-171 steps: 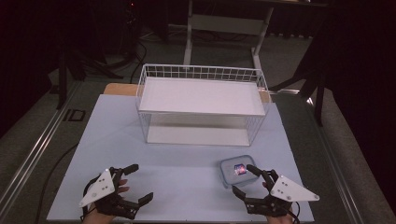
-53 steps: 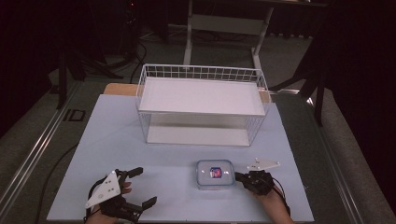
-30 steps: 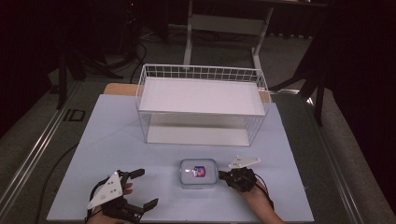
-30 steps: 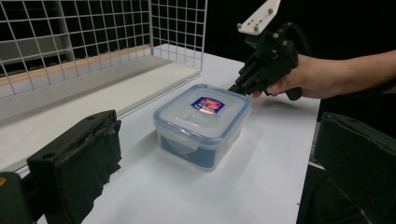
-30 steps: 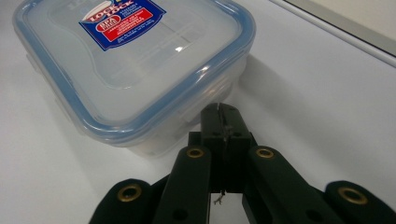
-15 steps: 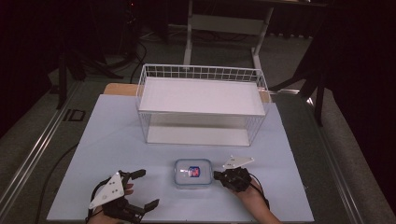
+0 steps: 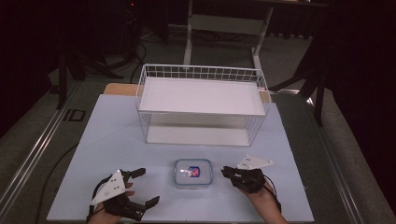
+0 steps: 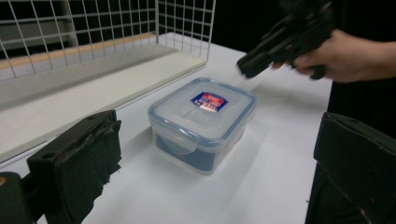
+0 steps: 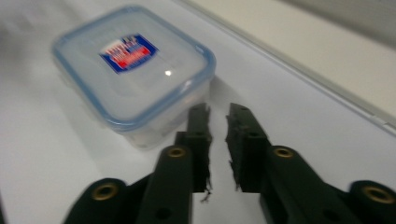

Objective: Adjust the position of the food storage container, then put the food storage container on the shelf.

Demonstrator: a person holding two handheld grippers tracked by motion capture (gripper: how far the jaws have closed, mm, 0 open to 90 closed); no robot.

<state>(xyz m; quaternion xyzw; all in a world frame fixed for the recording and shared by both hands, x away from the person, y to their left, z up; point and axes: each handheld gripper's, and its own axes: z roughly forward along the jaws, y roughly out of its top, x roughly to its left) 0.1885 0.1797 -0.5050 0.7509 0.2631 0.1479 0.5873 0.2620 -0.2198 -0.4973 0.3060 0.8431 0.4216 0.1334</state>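
Sitting near the desk's [image 7: 116, 126] front edge, a clear lidded container [image 7: 193, 173] lies between two grippers. At its right, the right gripper [image 7: 227, 171] holds nothing, jaws nearly closed, tips just beside it. Toward the front left corner, the left gripper [image 7: 145, 186] gapes wide. A wire basket [image 7: 201, 74] stands behind.
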